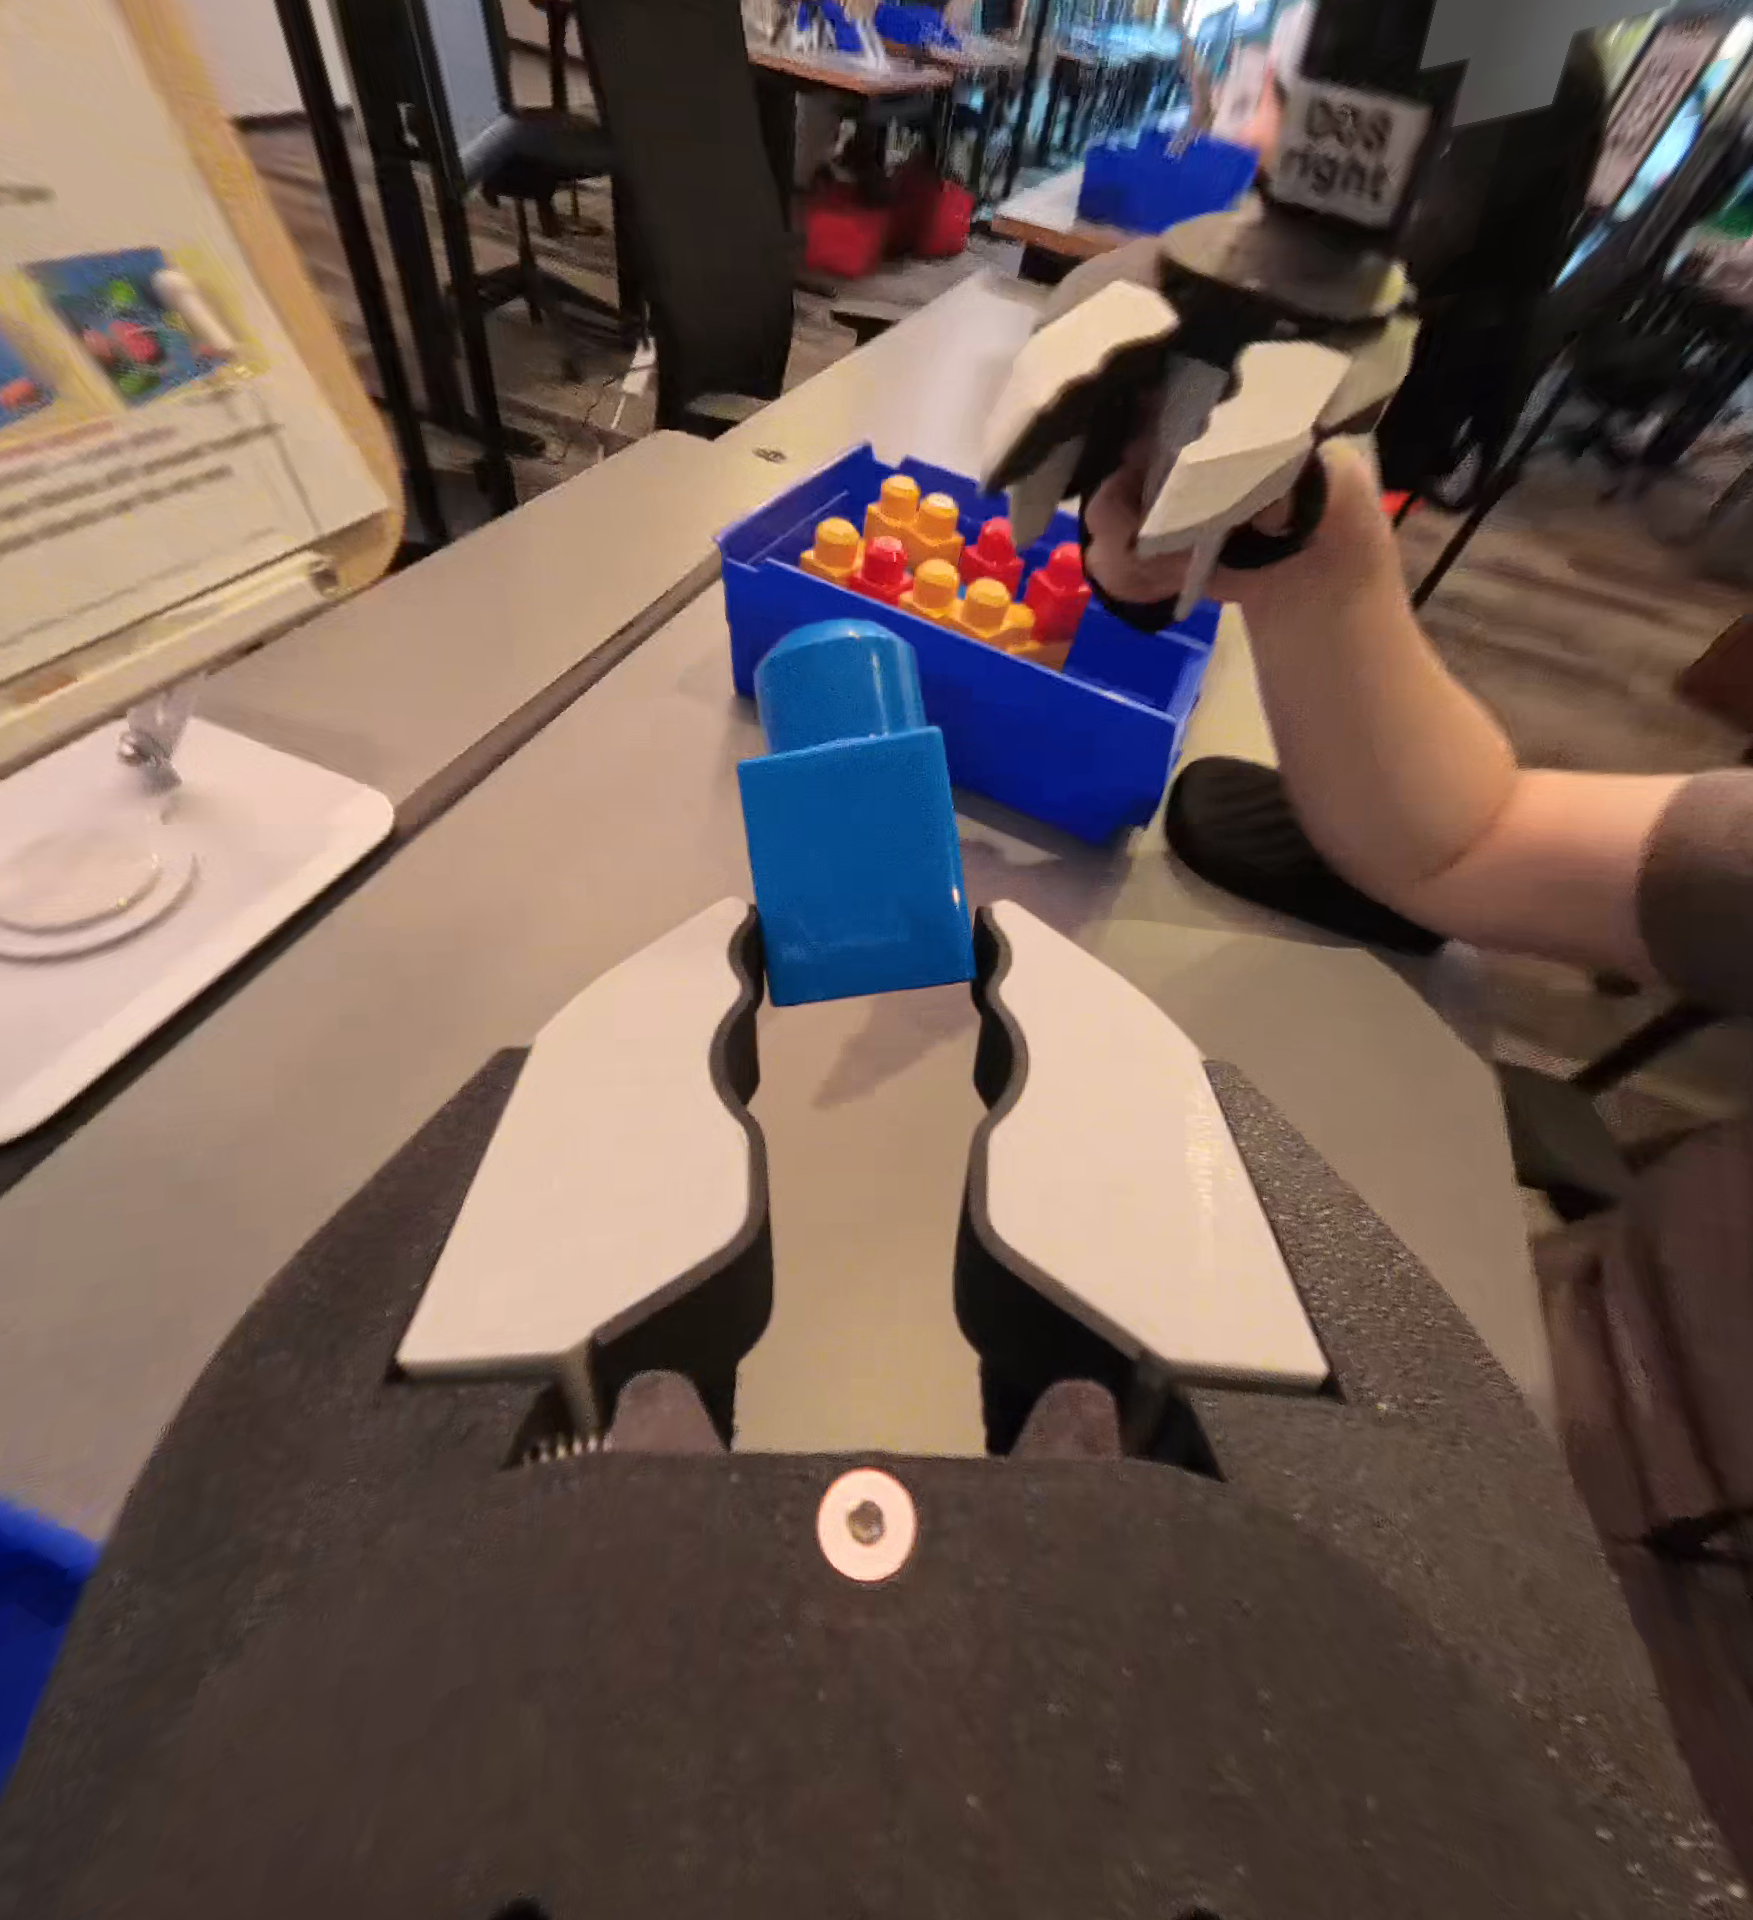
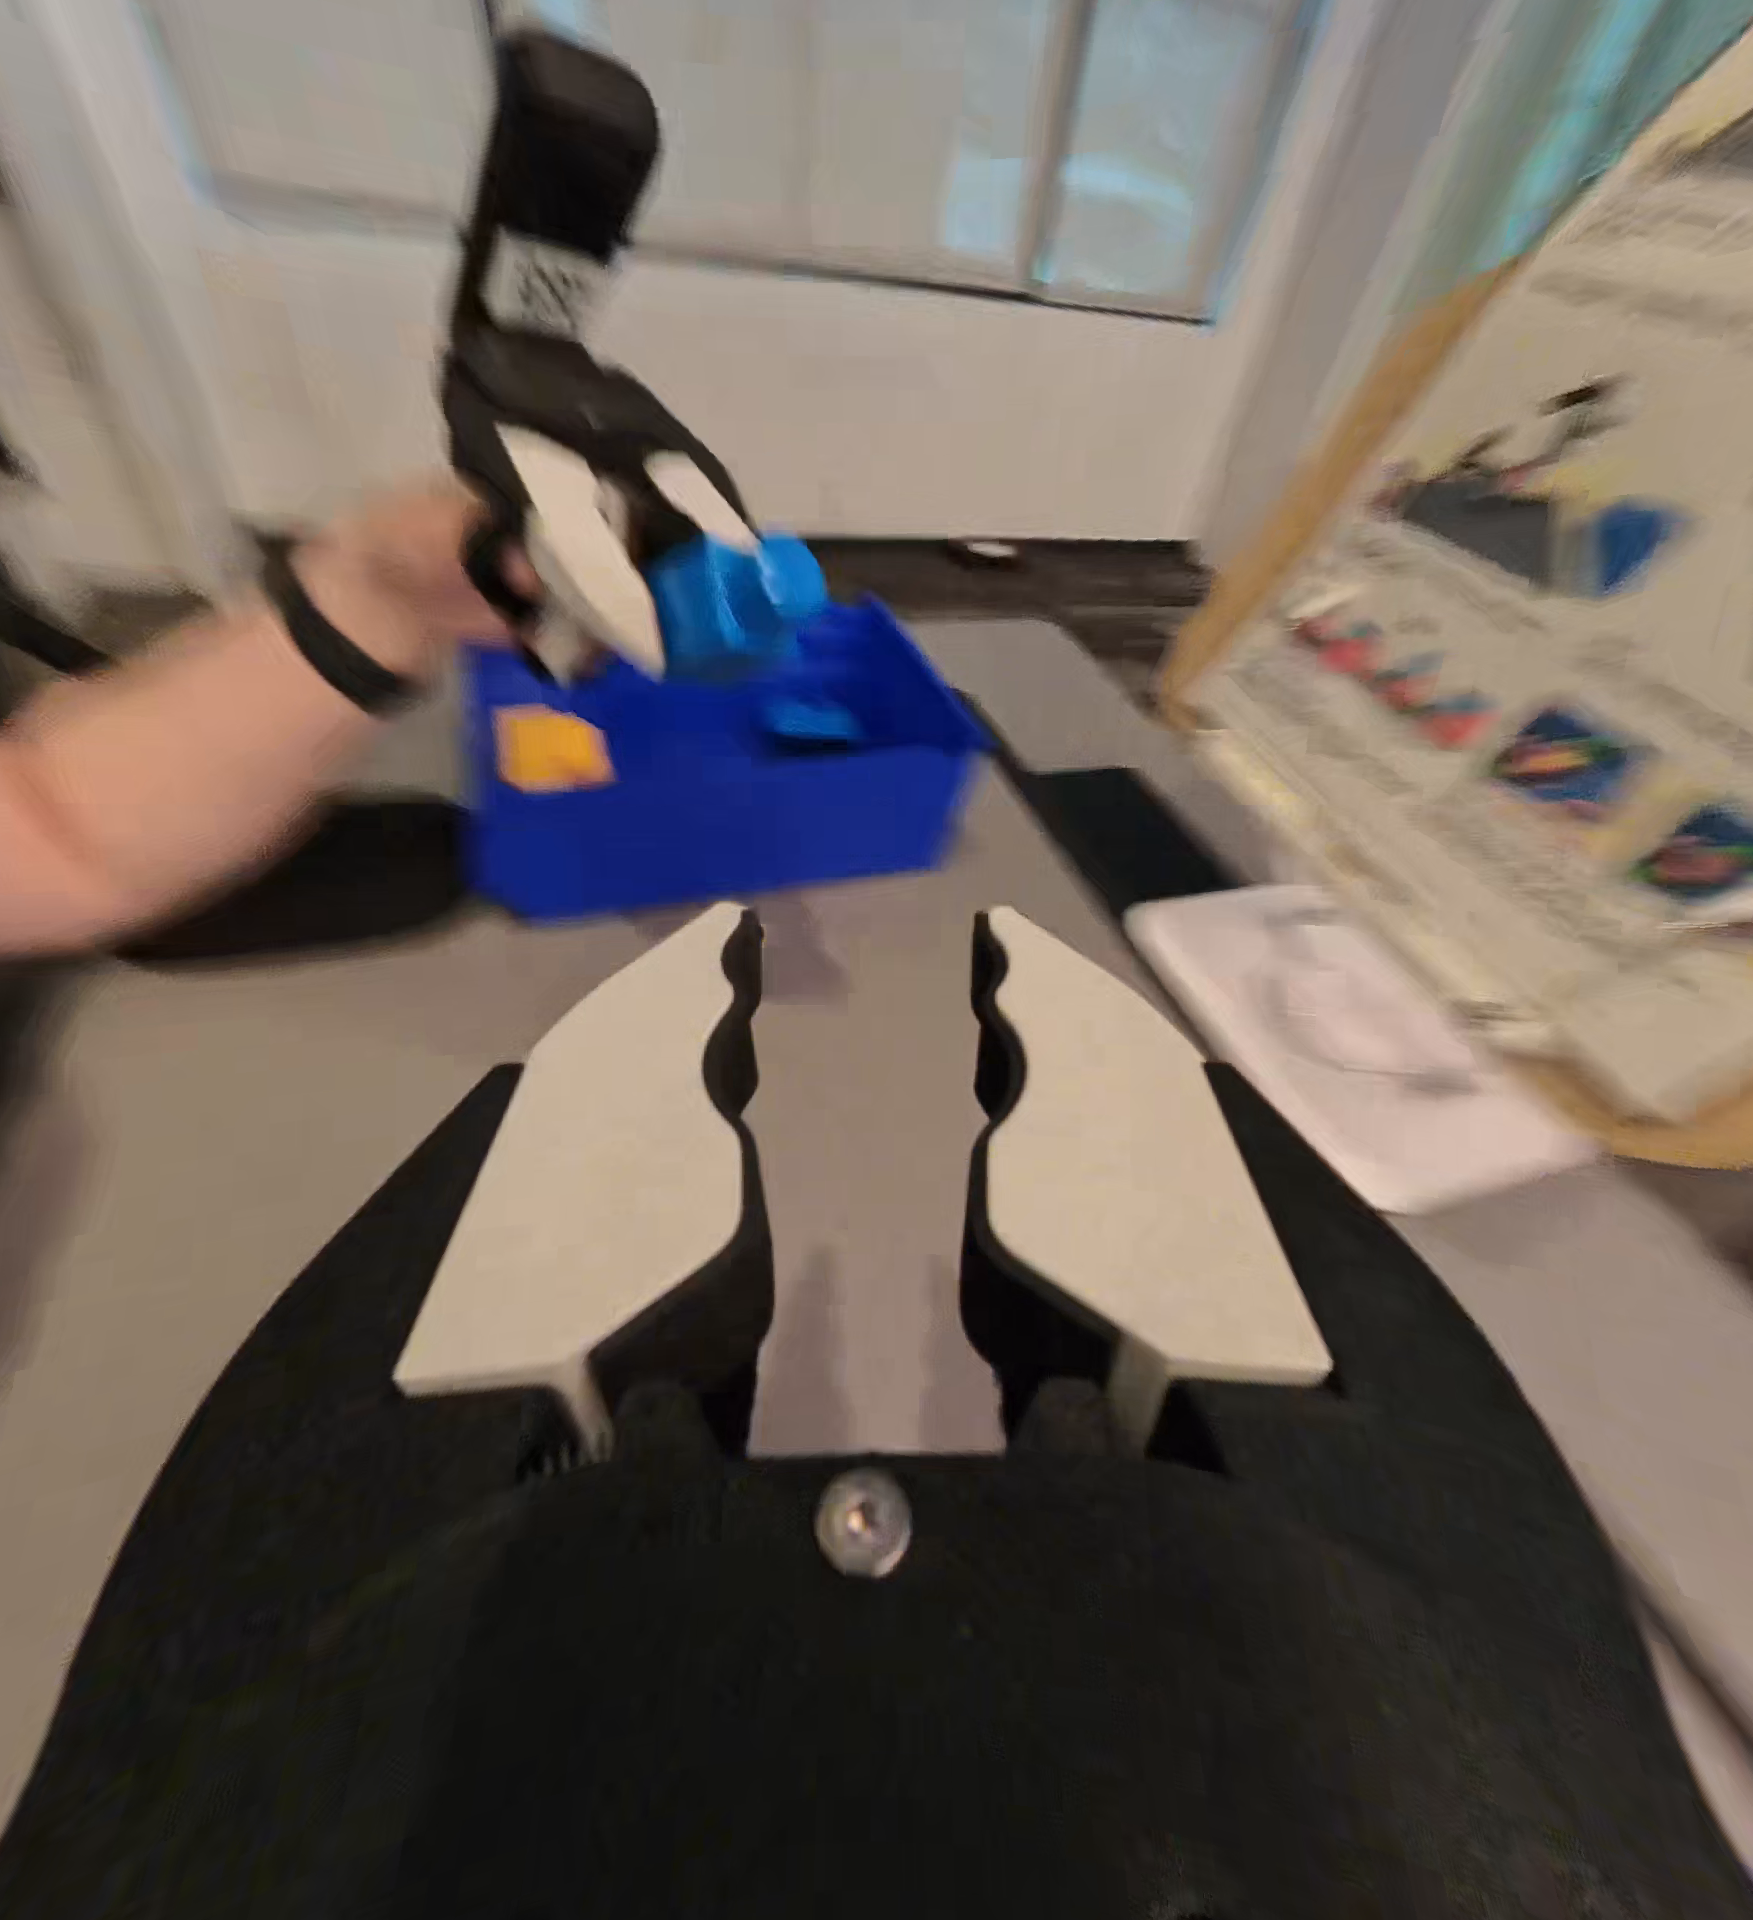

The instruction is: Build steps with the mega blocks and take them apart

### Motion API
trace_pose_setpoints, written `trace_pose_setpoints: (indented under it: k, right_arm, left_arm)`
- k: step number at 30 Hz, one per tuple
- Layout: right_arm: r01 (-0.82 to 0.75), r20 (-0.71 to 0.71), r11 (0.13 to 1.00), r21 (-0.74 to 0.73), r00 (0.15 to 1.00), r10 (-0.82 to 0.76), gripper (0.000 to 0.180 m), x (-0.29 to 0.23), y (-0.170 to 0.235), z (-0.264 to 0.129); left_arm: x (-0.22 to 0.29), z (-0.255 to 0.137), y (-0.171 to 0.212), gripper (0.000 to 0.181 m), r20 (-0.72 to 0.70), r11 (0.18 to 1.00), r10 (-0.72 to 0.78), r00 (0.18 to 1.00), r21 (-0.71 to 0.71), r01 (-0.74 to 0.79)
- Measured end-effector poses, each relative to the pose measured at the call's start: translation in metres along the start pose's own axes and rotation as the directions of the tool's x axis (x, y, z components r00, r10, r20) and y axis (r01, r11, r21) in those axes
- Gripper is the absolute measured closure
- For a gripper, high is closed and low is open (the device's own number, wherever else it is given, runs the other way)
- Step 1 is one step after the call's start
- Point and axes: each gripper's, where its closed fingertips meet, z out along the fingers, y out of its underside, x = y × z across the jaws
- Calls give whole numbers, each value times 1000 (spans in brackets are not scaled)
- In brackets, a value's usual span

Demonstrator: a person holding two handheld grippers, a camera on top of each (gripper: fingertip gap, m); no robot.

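**Left gripper carries one blue block above the grey table**

The work surface is a grey table [image 1: 498, 935] in a room with other desks, black chairs and more blue bins far behind. A white tray [image 1: 124, 935] lies at the left side, and a sheet with printed pictures [image 1: 93, 436] stands over it.

The left gripper [image 1: 867, 940] is clenched on a blue block [image 1: 851, 862]: its two fingertips press the block's lower sides, and the single stud points away, toward a blue bin [image 1: 1007, 727]. The block is lifted, not touching the table.

The right gripper [image 2: 859, 935] has its fingers apart with nothing between them.

In the bin near the right gripper I count about six orange studs [image 1: 986, 603] and three red studs [image 1: 991, 551]. A second blue bin [image 2: 706, 800] stands under the left gripper; the blur hides its contents.
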Motion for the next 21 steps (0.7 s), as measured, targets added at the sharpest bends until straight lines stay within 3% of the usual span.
trace_pose_setpoints:
  k: [3, 6, 8, 11, 16, 19, 21]
  right_arm:
    - [-278, 153, 960, 5, 949, 274, 135, -23, 4, 32]
    - [-377, 218, 914, 152, 914, 341, 130, -23, -5, 43]
    - [-436, 286, 856, 277, 888, 359, 130, -22, -14, 44]
    - [-548, 479, 784, 292, 793, 376, 134, -37, -22, 43]
    - [-554, 553, 780, 290, 762, 336, 135, -47, -23, 42]
    - [-506, 519, 810, 296, 797, 309, 135, -53, -22, 48]
    - [-464, 468, 831, 307, 834, 293, 144, -52, -18, 52]
  left_arm:
    - [18, 29, -9, 142, 55, 996, 76, 996, 45, -78]
    - [44, 36, -28, 143, -42, 976, 68, 997, 212, -57]
    - [49, 39, -31, 143, -70, 970, 44, 997, 240, -26]
    - [59, 40, -35, 143, -137, 959, 24, 990, 284, 16]
    - [58, 42, -34, 143, -194, 951, -49, 980, 292, 106]
    - [57, 46, -30, 143, -196, 954, -54, 979, 278, 108]
    - [58, 49, -27, 143, -191, 960, -52, 980, 260, 101]
